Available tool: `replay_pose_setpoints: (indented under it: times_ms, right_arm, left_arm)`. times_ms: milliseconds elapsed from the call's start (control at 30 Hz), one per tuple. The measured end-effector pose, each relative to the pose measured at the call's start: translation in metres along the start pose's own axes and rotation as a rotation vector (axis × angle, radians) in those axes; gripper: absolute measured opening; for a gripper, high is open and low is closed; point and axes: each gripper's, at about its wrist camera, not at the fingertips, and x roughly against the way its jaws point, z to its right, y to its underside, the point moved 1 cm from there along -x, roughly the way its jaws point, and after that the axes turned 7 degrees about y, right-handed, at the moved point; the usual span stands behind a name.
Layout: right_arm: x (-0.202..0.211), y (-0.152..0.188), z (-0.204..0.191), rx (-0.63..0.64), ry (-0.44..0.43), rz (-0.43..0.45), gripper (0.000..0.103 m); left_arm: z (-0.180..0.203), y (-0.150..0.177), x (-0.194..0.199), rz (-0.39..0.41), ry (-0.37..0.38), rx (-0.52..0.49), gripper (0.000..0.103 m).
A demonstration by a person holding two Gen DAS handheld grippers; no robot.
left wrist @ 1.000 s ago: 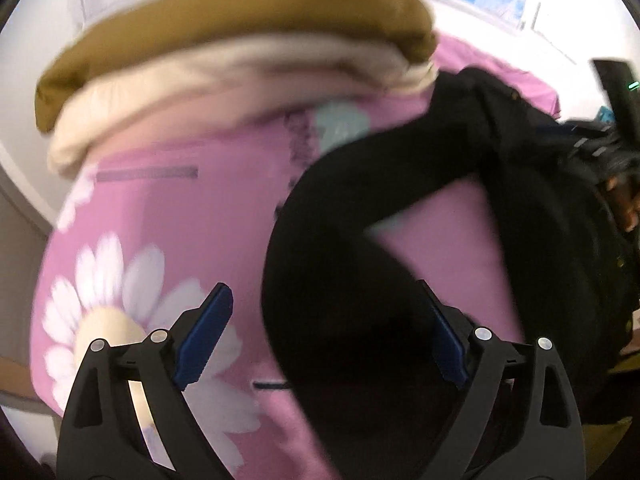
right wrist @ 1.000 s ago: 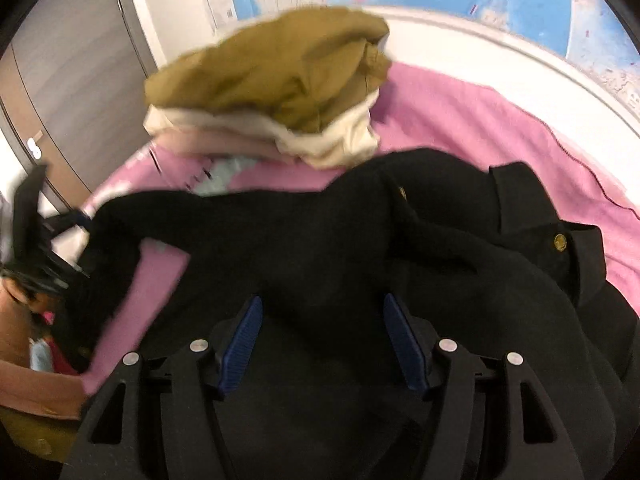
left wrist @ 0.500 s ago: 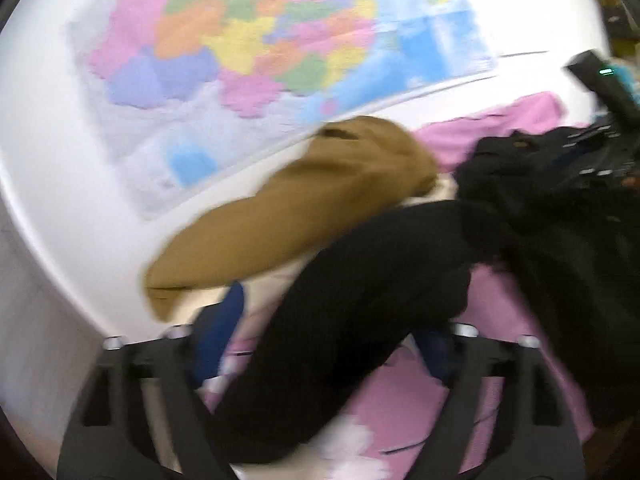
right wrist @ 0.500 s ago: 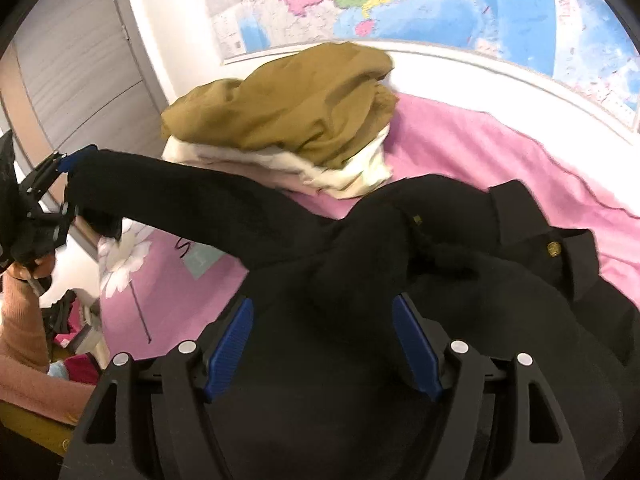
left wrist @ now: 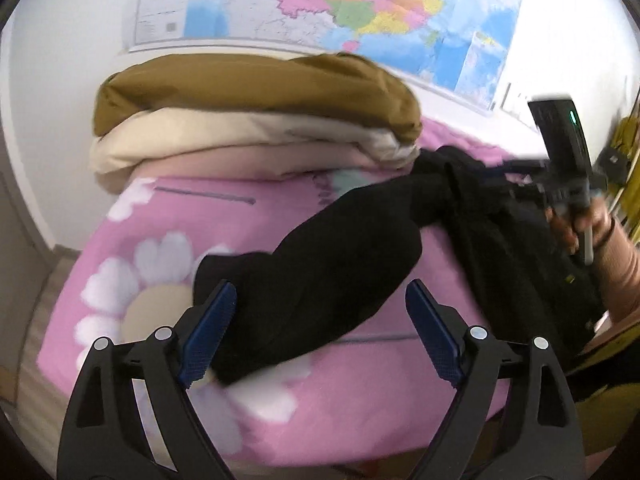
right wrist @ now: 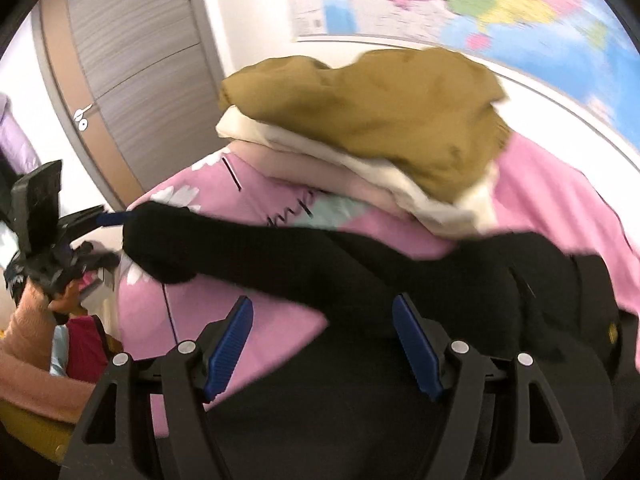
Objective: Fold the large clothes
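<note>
Lying across the pink flowered bedspread (left wrist: 168, 216), a black garment (right wrist: 400, 280) is seen at frame centre; its sleeve (left wrist: 320, 280) sits between the opening left gripper (left wrist: 320, 332), unpinched. Right gripper (right wrist: 322, 344) is spread, released.

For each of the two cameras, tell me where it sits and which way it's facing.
Left wrist: on the left tool, angled down at the black garment on the pink bedspread; the jaws are opening around the sleeve; the person's other hand shows at right.
Right wrist: on the right tool, angled down over the same garment; the left tool shows at left.
Shared: the folded stack and wall map.
</note>
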Motion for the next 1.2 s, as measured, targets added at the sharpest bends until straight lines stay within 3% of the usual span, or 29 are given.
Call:
replay_pose_setpoints:
  times_ms: [167, 200, 233, 267, 300, 400, 467, 533, 567, 600, 633, 700, 733, 800, 933, 967, 1000, 1033, 1067, 1100, 1200]
  right_arm:
    - [-0.054, -0.024, -0.017, 0.063, 0.011, -0.069, 0.07]
    - [-0.062, -0.023, -0.019, 0.074, 0.006, -0.089, 0.065]
    - [-0.067, -0.021, -0.021, 0.093, -0.015, -0.112, 0.045]
    - [-0.068, -0.019, -0.023, 0.108, -0.023, -0.122, 0.017]
    - [-0.067, -0.016, -0.024, 0.121, -0.03, -0.124, 0.006]
    - [-0.047, -0.004, -0.025, 0.145, -0.059, -0.101, 0.004]
    - [-0.033, 0.005, -0.024, 0.154, -0.083, -0.085, 0.004]
    - [-0.021, 0.015, -0.024, 0.178, -0.072, -0.079, 0.004]
    - [-0.015, 0.023, -0.024, 0.192, -0.073, -0.08, 0.004]
    - [-0.013, 0.029, -0.024, 0.201, -0.061, -0.082, 0.004]
    - [-0.012, 0.035, -0.024, 0.216, -0.037, -0.084, 0.004]
    - [-0.015, 0.044, -0.025, 0.237, -0.009, -0.09, 0.006]
    - [-0.015, 0.048, -0.024, 0.241, -0.01, -0.09, 0.008]
    - [-0.016, 0.053, -0.024, 0.237, -0.022, -0.084, 0.01]
    - [-0.018, 0.054, -0.022, 0.216, -0.04, -0.073, 0.013]
    - [-0.017, 0.054, -0.021, 0.211, -0.042, -0.072, 0.014]
    - [-0.017, 0.054, -0.021, 0.21, -0.043, -0.068, 0.014]
    - [-0.016, 0.055, -0.022, 0.207, -0.041, -0.063, 0.014]
    - [-0.014, 0.056, -0.02, 0.195, -0.046, -0.057, 0.014]
    - [-0.013, 0.056, -0.018, 0.183, -0.052, -0.054, 0.015]
    - [-0.005, 0.053, -0.01, 0.131, -0.084, -0.034, 0.023]
  left_arm:
    - [0.009, 0.019, -0.007, -0.068, -0.079, -0.062, 0.09]
    - [0.011, 0.02, -0.007, -0.073, -0.097, -0.083, 0.09]
    - [0.014, 0.021, -0.009, -0.08, -0.125, -0.113, 0.089]
    - [0.017, 0.021, -0.011, -0.083, -0.161, -0.137, 0.086]
    - [0.017, 0.021, -0.011, -0.087, -0.183, -0.149, 0.073]
    - [0.014, 0.009, -0.011, -0.071, -0.255, -0.153, 0.042]
    - [0.008, -0.005, -0.002, -0.024, -0.268, -0.112, 0.039]
    - [0.003, -0.014, 0.013, 0.042, -0.224, -0.053, 0.058]
    - [-0.001, -0.017, 0.025, 0.092, -0.158, -0.003, 0.08]
    - [-0.006, -0.018, 0.038, 0.149, -0.071, 0.038, 0.086]
    - [-0.011, -0.018, 0.047, 0.188, -0.025, 0.063, 0.086]
    - [-0.022, -0.015, 0.06, 0.223, -0.002, 0.117, 0.088]
    - [-0.026, -0.013, 0.059, 0.207, -0.01, 0.128, 0.089]
    - [-0.039, -0.006, 0.043, 0.101, -0.081, 0.175, 0.09]
    - [-0.059, 0.007, 0.006, -0.041, -0.059, 0.286, 0.089]
    - [-0.06, 0.009, -0.001, -0.046, -0.034, 0.299, 0.081]
    - [-0.057, 0.008, -0.007, -0.046, -0.009, 0.305, 0.056]
    - [-0.055, 0.007, -0.009, -0.049, 0.005, 0.304, 0.041]
    - [-0.049, 0.002, -0.011, -0.049, 0.023, 0.292, 0.017]
    - [-0.042, -0.009, -0.009, -0.032, 0.037, 0.28, 0.008]
    - [-0.014, -0.05, 0.011, 0.061, 0.06, 0.179, 0.007]
